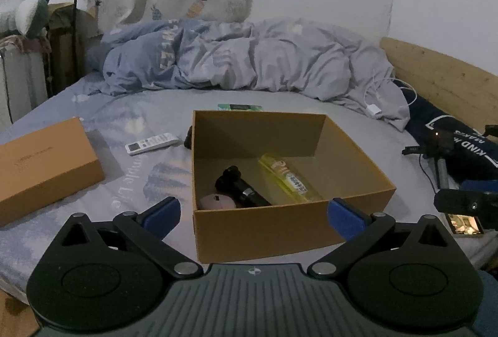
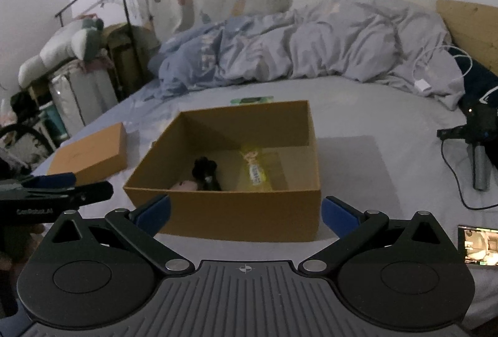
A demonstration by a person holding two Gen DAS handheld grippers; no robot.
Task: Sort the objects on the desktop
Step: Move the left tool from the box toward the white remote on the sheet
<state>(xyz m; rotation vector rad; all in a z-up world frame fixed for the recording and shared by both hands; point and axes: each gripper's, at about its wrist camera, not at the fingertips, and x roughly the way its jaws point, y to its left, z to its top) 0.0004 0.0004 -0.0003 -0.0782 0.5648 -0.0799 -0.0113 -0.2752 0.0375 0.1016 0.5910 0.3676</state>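
Observation:
An open brown cardboard box [image 1: 261, 225] [image 2: 224, 209] stands on the bed. Inside lie a yellow bottle [image 1: 288, 178] [image 2: 253, 170], a black device [image 1: 241, 187] [image 2: 205, 172] and a pink mouse [image 1: 216, 201] [image 2: 185, 185]. A white remote [image 1: 152, 143] lies left of the box, and a small dark object [image 1: 188, 138] rests against its left wall. A green packet [image 1: 239, 107] [image 2: 252, 100] lies behind it. My left gripper [image 1: 253, 212] is open and empty in front of the box. My right gripper [image 2: 246, 212] is open and empty at the box's near wall.
The box lid [image 1: 43, 169] [image 2: 93, 155] lies to the left. A rumpled duvet [image 1: 249, 57] fills the back. A tripod and cable [image 2: 476, 150] and a lit phone [image 2: 479, 246] lie on the right. A wooden headboard [image 1: 442, 78] is at far right.

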